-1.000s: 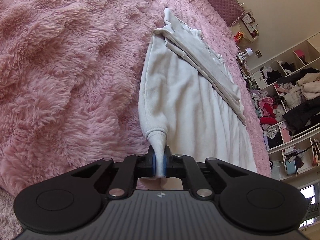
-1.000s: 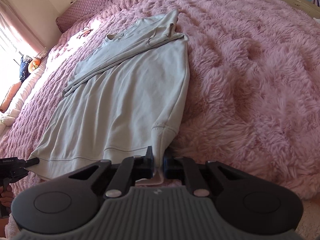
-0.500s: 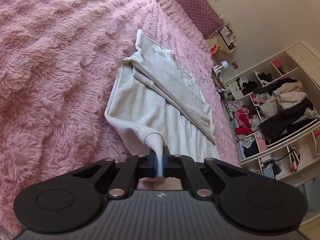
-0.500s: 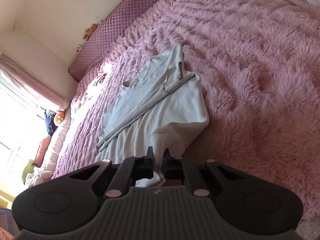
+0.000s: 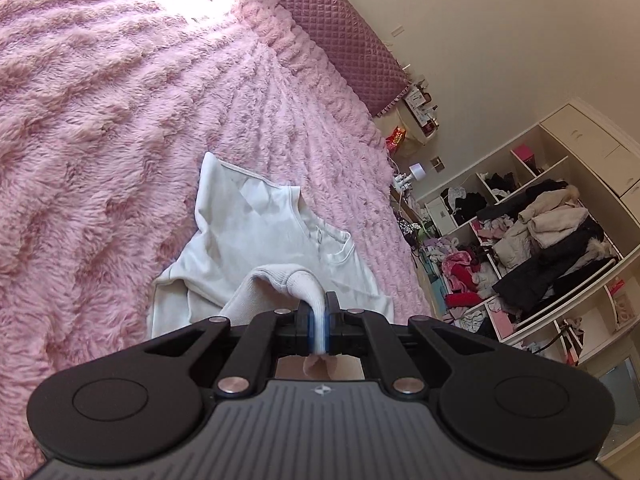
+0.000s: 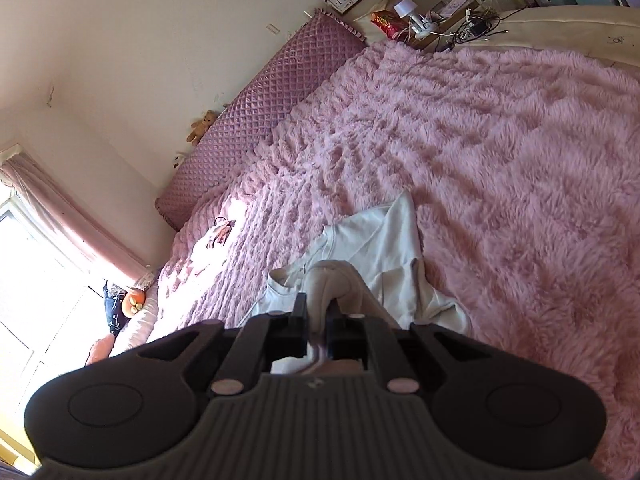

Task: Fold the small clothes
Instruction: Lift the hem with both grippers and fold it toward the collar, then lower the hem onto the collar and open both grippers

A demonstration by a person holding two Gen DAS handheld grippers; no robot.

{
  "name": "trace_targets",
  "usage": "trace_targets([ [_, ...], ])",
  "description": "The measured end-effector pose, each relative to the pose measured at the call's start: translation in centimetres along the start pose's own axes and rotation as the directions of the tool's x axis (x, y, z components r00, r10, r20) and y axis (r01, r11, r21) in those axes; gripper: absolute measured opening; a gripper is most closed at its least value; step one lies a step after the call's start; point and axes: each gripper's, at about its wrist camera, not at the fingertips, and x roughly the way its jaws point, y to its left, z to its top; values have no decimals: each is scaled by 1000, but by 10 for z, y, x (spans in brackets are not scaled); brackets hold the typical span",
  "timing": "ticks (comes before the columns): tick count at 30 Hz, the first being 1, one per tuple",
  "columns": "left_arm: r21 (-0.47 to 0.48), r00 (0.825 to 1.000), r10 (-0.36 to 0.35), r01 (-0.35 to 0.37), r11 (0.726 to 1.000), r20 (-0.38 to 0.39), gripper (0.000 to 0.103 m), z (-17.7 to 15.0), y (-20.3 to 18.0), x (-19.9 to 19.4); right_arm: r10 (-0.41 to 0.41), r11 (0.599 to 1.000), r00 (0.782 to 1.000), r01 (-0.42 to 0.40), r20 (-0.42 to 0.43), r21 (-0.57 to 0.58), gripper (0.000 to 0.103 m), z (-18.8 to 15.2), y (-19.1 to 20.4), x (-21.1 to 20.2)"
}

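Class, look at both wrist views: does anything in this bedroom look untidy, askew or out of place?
Yes. The open wall shelves are stuffed with jumbled clothes and coats spilling over the edges. On the pink blanket, the white top lies bunched, mid-fold, pinched by both grippers.

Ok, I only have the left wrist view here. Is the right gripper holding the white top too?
Observer: Yes, the right gripper is shut on the white top, with fabric pinched between its jaws.
Operator: Anything up by the headboard?
Observer: A teddy bear sits on top of the headboard.
Operator: And that far side of the room?
Observer: A bright window with a pink curtain.
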Motion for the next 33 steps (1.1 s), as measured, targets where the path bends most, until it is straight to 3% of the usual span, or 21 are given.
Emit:
trace_targets([
  [8, -32, 999, 33, -32, 999, 37, 4, 57, 22, 74, -53, 999, 998, 54, 19, -10, 2, 53, 4, 104],
  [16, -62, 995, 100, -99, 993, 18, 4, 84, 49, 135, -151, 989, 989, 151, -6, -5, 2, 75, -10, 189],
  [23, -115, 987, 158, -158, 981, -6, 4, 88, 76, 172, -222, 975, 974, 223, -39, 26, 2, 74, -31, 234],
  [27, -160, 989, 148, -149, 976, -19, 5, 94, 87, 184, -247, 968, 968, 249, -44, 38, 2, 74, -39, 252],
  [30, -188, 983, 174, -182, 965, -58, 12, 105, 89, 191, -245, 963, 968, 249, -51, 103, 9, 78, -48, 263],
  [33, -135, 976, 215, -218, 967, -35, 18, 115, 81, 190, -231, 956, 972, 236, -49, 172, 14, 81, -55, 267],
])
